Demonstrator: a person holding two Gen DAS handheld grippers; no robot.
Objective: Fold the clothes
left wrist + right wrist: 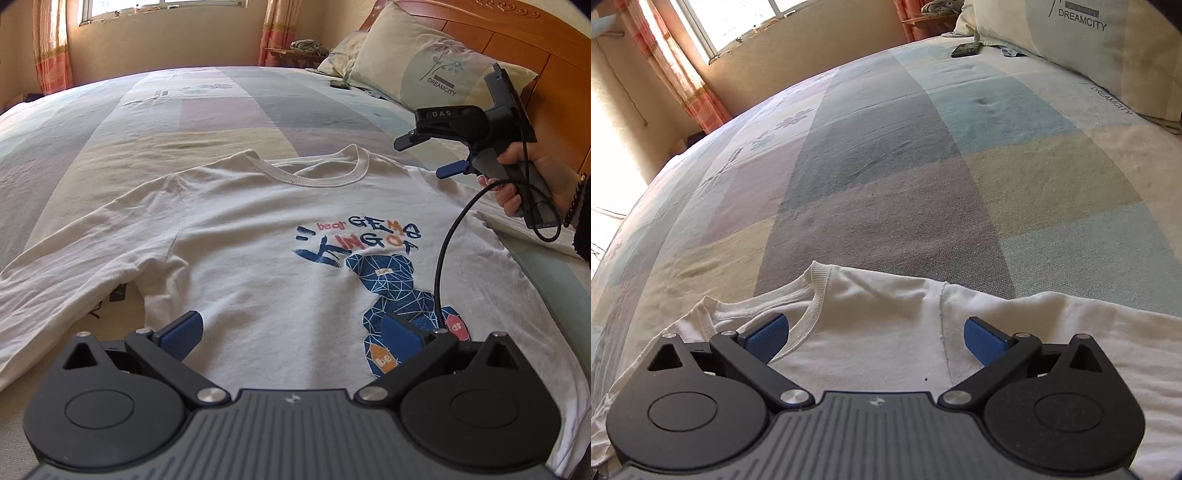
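White long-sleeved cotton T-shirt (266,236) with a blue geometric bear print and red-blue lettering is seen laid flat, front up, on a pastel patchwork bedspread (221,107), collar toward 12 o'clock in the left wrist view, one sleeve spread out toward 9 o'clock. Left gripper (291,332), black with blue ribbed pads, is held low over the shirt's lower front, pointing toward 12 o'clock, jaws spread wide, nothing between them; contact with the cloth cannot be told. Right gripper (428,157) is seen at 2 o'clock in the left wrist view, raised above the shirt's shoulder, tilted nose-down toward 9 o'clock, its handle wrapped by a person's hand (532,181) with a dark bead bracelet at the wrist; a black cable (443,254) is hung from it across the print. In the right wrist view the right gripper's blue pads are seen well apart, empty, over the shoulder area beside the ribbed collar, seam between them. A cream floral pillow printed DREAMCITY (424,59) is propped at 1 o'clock against an orange wooden headboard (524,40). A small dark flat object (966,49) is lying on the bedspread near the pillow.
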